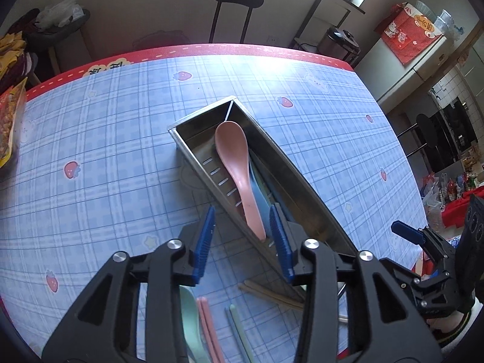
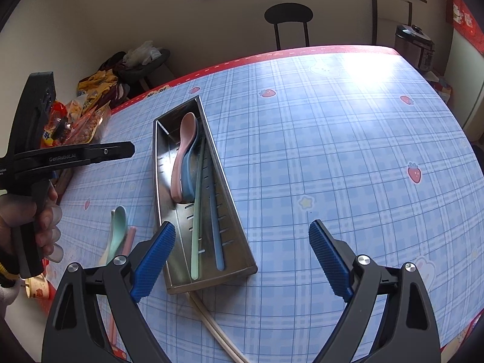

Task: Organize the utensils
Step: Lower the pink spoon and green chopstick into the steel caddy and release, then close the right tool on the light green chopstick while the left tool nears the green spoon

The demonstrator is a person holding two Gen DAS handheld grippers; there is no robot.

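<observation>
A long steel utensil tray (image 1: 193, 154) (image 2: 239, 251) lies on the table. In it a pink spoon (image 1: 236, 163) (image 2: 181, 154) rests on a blue spoon (image 2: 190, 175), beside a green chopstick (image 2: 196, 211) and a blue chopstick (image 2: 214, 211). My left gripper (image 1: 242, 236) is open over the tray's near end, its blue pads either side of the pink spoon's handle without gripping it. My right gripper (image 2: 242, 260) is wide open and empty above the tray's near end. A green spoon (image 2: 118, 230) (image 1: 190, 317), pink chopsticks (image 1: 208, 326), green chopsticks (image 1: 239, 329) and beige chopsticks (image 1: 272, 296) (image 2: 211, 323) lie loose on the table.
The table wears a blue plaid cloth (image 2: 348, 166) with a red border. Snack bags (image 2: 75, 121) sit at its left edge. A paper cup (image 2: 37, 290) stands low at the left. Black chairs (image 1: 237, 9) stand beyond the far edge.
</observation>
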